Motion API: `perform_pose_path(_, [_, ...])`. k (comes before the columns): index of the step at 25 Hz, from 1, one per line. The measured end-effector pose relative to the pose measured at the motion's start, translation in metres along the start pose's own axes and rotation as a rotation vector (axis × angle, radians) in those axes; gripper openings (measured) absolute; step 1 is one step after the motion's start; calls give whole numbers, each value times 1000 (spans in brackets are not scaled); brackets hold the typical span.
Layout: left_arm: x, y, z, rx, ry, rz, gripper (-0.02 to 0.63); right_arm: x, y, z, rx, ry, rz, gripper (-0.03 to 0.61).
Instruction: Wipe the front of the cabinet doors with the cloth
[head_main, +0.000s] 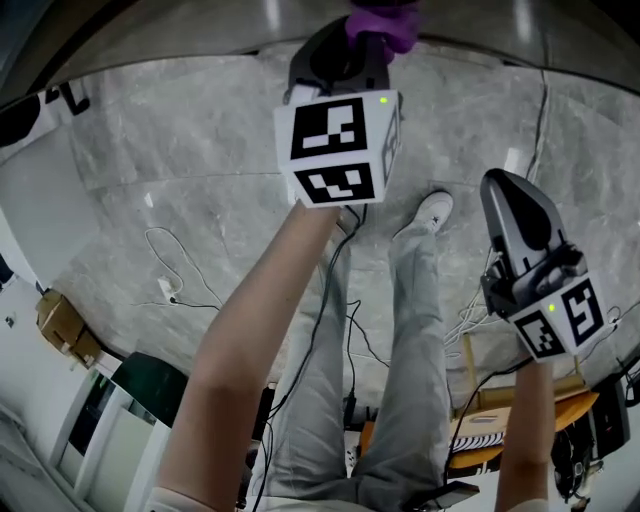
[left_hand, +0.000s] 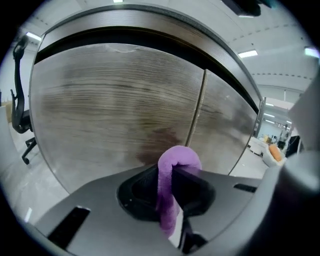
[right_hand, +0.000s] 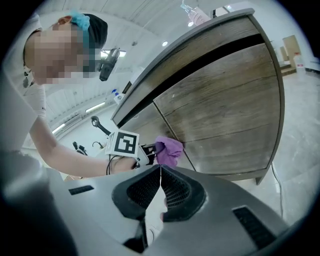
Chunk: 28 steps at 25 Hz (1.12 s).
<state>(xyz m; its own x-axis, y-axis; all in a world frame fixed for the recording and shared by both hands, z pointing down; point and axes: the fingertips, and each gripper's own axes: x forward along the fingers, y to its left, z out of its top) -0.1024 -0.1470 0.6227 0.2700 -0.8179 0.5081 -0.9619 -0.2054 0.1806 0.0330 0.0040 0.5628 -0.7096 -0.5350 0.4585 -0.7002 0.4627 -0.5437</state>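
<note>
Fluffy purple cloth (left_hand: 176, 164); matt wood-grain cabinet doors (left_hand: 115, 110); smooth mottled floor (head_main: 200, 150)

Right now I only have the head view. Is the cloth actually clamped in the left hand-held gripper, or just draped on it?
Observer: Clamped. The left gripper view shows the purple cloth pinched between the jaws of the left hand-held gripper and folded over their tips.
Operator: Where on the cabinet is it?
Observer: At the wooden doors, close to the vertical seam between them. The right gripper view puts the cloth right at the door face, but I cannot confirm contact.
Operator: Is the right one carrying anything?
Observer: No. The right hand-held gripper has its jaws together with nothing between them, and it sits away from the cabinet.
</note>
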Motion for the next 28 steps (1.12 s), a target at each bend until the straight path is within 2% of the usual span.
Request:
perform_pose_path(3, [-20,47,-28,50,55,43,46,22,19,-7,9,-3,3,28])
perform_pose_path(8, [-55,154,-53,89,108,155,46,70,59,-19,13,-16,26,27])
perform_pose_path(12, [-70,237,-51,82,117,262,46,103,88,-24,16,-21,41,27])
perform_pose_path(16, [-72,293,-40,74,106,340,46,124,102,-27,15,-17,51,28])
perform_pose_path(21, [-68,318,-34,106,106,371,46,131,104,-32,14,-7,59,28])
perform_pose_path(25, [-58,294,-31,112,96,344,46,120,93,-32,13,7,66,27])
perform_pose_path(28, [-46,267,-28,81,85,338,46,107,82,-26,7,22,77,27])
